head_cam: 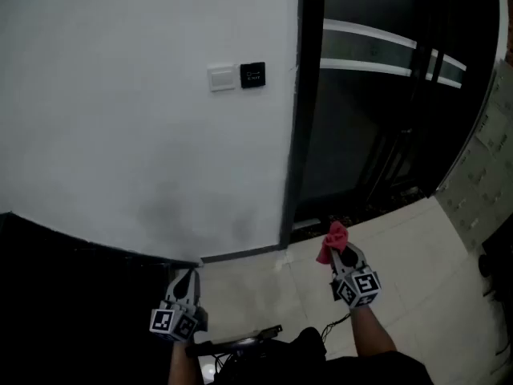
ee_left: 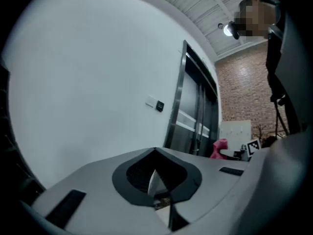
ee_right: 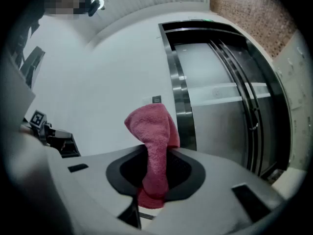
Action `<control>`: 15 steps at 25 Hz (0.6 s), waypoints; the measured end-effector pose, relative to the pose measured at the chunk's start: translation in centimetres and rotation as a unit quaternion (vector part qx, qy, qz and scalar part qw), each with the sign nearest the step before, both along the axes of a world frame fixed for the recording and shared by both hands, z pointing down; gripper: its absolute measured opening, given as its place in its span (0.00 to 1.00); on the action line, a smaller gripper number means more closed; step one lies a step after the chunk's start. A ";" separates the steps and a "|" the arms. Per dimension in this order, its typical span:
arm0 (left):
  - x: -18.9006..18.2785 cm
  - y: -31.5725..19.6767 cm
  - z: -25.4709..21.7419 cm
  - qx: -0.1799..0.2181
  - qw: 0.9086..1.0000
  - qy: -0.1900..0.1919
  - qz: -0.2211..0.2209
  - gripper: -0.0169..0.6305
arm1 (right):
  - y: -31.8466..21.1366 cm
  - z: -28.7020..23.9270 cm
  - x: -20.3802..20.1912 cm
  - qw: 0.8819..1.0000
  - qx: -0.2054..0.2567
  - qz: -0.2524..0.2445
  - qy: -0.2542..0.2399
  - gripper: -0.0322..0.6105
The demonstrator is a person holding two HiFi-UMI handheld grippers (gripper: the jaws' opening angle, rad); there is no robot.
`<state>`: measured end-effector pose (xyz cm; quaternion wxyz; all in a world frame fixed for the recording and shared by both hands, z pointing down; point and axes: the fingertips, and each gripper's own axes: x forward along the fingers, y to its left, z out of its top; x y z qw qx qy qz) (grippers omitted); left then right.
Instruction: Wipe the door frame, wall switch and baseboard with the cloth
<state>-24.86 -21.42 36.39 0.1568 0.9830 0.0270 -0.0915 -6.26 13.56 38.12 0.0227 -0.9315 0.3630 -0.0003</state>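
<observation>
White wall (head_cam: 120,95) fills the upper left of the head view. A dark glazed door (head_cam: 377,119) fills the upper right, with pale tiled floor (head_cam: 409,279) at lower right.

The door frame (head_cam: 300,111) is a dark strip running top to bottom at frame centre, between wall and door. The baseboard (head_cam: 240,254) is a thin dark line along the foot of the wall, ending at the frame's base.

Left gripper (head_cam: 187,276) sits low at bottom left, near the wall. Its jaws meet at the tips with nothing between them.

Right gripper (head_cam: 343,253) is at lower centre-right, clamped on the cloth (head_cam: 333,239). The cloth is pink, bunched, and sticks up past the jaw tips without touching any surface.

The wall switch (head_cam: 222,78) is a small white plate in the upper middle, just beside a black panel (head_cam: 252,74).

Key relation: the frame's long axis is vertical, and its foot lies just up and left of the cloth, so the right gripper is the nearer one. The baseboard end is near too. The switch is well apart, high up the wall. Likely step is closing the cloth onto the lower frame — wiping not yet begun.
</observation>
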 end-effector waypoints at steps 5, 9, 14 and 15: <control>0.8 -0.6 0.8 0.014 0.999 -0.010 0.037 0.01 | -2.6 -3.3 2.4 0.994 -0.084 -0.006 0.071 0.17; 3.0 -1.0 0.4 0.020 0.999 -0.010 0.025 0.01 | -2.9 -5.8 5.6 0.992 -0.081 -0.007 0.099 0.17; 6.9 -0.1 -0.1 0.055 0.998 -0.018 0.003 0.01 | -2.5 -7.9 11.6 0.988 -0.081 -0.019 0.127 0.17; 8.1 0.2 -0.2 0.058 0.998 -0.015 -0.004 0.01 | -2.5 -8.3 13.1 0.988 -0.081 -0.026 0.132 0.17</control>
